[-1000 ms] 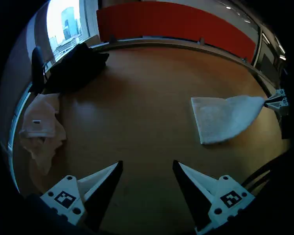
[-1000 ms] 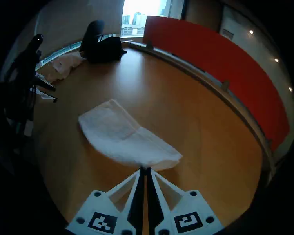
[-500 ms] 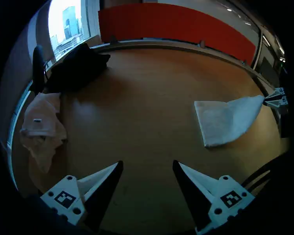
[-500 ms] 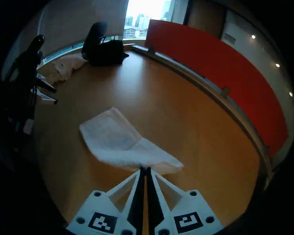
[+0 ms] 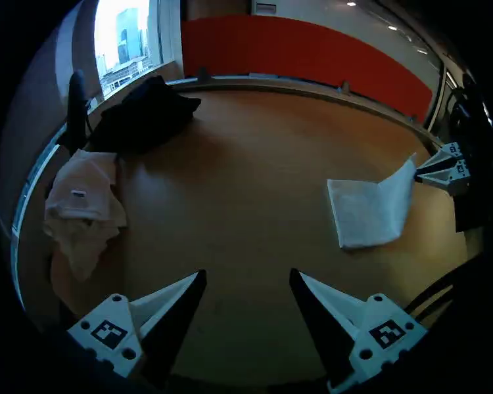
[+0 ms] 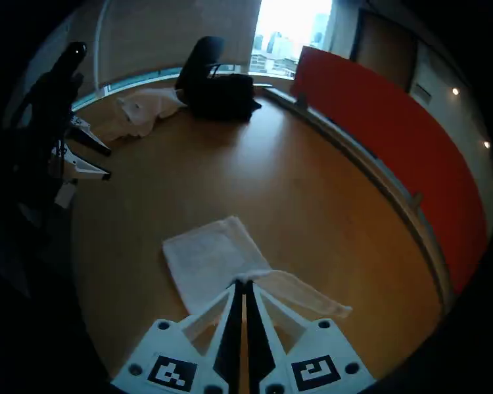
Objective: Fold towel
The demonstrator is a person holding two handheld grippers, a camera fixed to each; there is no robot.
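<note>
glossy wooden table, rectangular white towel

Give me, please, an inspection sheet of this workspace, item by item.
Surface: wooden table, smooth and brown.
Job's things: white towel, partly folded, with one edge raised.
Clutter: beige cloth pile and black bundle at the table's far side.
Grippers: left gripper open over the table, holding nothing; right gripper shut on the towel's raised edge.
Cables: two thin dark lines beside the left gripper, maybe cables.
Surroundings: red partition, window, dark chair.
</note>
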